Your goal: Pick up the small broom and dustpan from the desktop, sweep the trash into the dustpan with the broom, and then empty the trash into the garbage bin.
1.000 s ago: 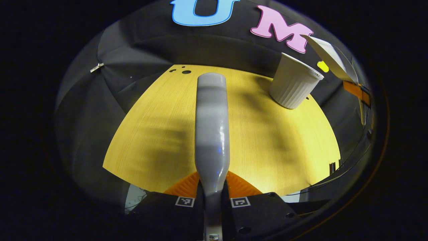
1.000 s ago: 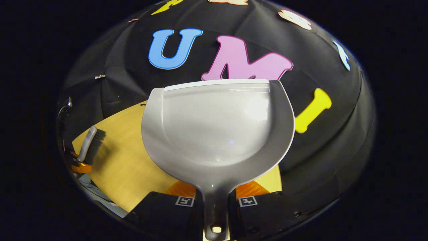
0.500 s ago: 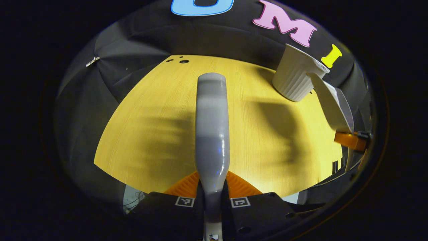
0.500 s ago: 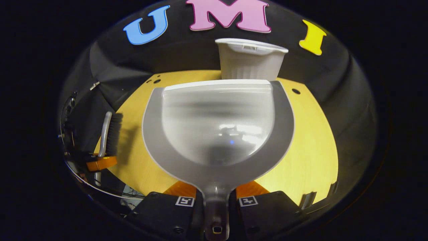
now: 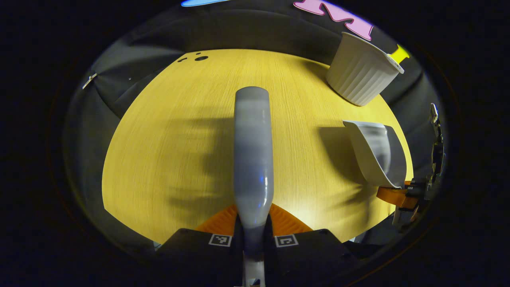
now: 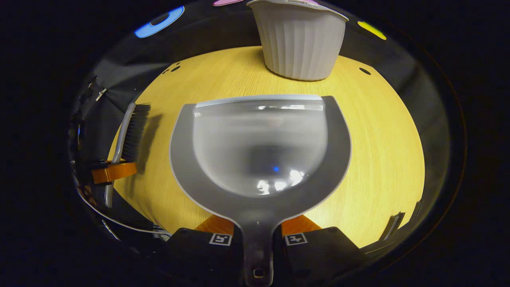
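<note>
In the left gripper view the grey back of the small broom [image 5: 253,151] runs up the middle, and my left gripper [image 5: 253,217] is shut on its handle. The grey dustpan [image 6: 259,147] sits in the centre of the right gripper view with its mouth facing away, low over the wooden desktop [image 6: 378,131]. My right gripper [image 6: 257,229] is shut on its handle. The white ribbed garbage bin [image 6: 299,44] stands upright just beyond the pan's front lip. To the left the broom [image 6: 129,131] shows black bristles, held in the left gripper's orange fingers [image 6: 113,172]. The dustpan [image 5: 376,153] hangs at the right of the left gripper view, before the bin [image 5: 360,75].
The yellow desktop [image 5: 167,139] has small dark holes [image 5: 201,58] near its far left edge and another hole [image 6: 364,71] right of the bin. Black cloth walls close in behind and beside the table. The near table edge lies just under both grippers.
Both grippers have tipped downward toward the desktop. The dustpan has dropped from up beside the bin's rim to low over the table. The bin now looms closer ahead of the pan.
</note>
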`<state>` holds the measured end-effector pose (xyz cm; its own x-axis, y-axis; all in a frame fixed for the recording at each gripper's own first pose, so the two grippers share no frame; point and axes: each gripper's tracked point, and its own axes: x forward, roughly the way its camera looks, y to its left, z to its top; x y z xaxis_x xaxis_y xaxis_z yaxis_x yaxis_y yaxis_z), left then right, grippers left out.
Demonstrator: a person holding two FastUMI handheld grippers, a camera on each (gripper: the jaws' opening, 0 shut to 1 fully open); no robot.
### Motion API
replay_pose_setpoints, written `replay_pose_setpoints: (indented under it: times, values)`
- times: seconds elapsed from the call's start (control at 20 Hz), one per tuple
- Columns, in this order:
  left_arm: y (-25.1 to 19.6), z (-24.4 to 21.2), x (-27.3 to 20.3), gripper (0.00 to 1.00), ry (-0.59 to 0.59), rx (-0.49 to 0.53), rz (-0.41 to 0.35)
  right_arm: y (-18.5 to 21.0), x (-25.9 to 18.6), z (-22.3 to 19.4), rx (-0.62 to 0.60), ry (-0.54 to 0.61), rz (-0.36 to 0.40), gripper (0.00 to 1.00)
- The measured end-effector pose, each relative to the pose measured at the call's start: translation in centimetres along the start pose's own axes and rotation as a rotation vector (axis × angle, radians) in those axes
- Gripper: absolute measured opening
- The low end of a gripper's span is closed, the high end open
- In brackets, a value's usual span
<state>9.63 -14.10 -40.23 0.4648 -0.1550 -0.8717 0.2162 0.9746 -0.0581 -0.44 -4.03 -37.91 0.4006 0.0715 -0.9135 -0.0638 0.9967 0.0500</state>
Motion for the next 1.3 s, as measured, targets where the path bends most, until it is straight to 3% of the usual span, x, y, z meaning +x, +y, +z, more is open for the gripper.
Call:
replay_pose_setpoints:
  times: [0.4,0.6,0.65,0.7,0.75,0.8,0.9,1.0,1.3]
  values:
    - [0.5,-0.1,0.8,0.27,0.138,0.079,0.037,0.3,0.7,0.2,0.091,0.069,-0.018,0.34]
    - [1.0,0.4,0.2,0.29,0.123,0.117,0.058,0.6,0.3,1.0,0.127,0.063,0.011,0.41]
    - [0.9,0.4,-0.1,0.34,0.117,0.116,0.059,0.7,0.1,1.2,0.134,0.057,0.019,0.38]
    - [0.7,0.5,-0.4,0.36,0.11,0.115,0.057,0.7,-0.2,1.3,0.14,0.055,0.024,0.55]
    - [0.4,0.8,-0.5,0.28,0.103,0.115,0.054,0.8,-0.6,1.6,0.147,0.048,0.035,0.6]
    - [0.1,0.9,-1.0,0.37,0.086,0.116,0.054,1.3,-1.3,1.9,0.159,0.037,0.059,0.65]
    - [-0.3,1.9,-2.6,0.68,0.022,0.107,0.047,1.4,-3.0,2.6,0.169,0.011,0.077,1.0]
    - [-0.6,2.5,-4.5,0.98,-0.048,0.082,0.046,1.1,-5.1,3.3,0.154,-0.025,0.082,0.99]
    - [-2.4,4.3,-13.4,0.98,-0.304,0.01,0.022,-1.1,-15.1,8.6,0.047,-0.347,0.006,0.99]
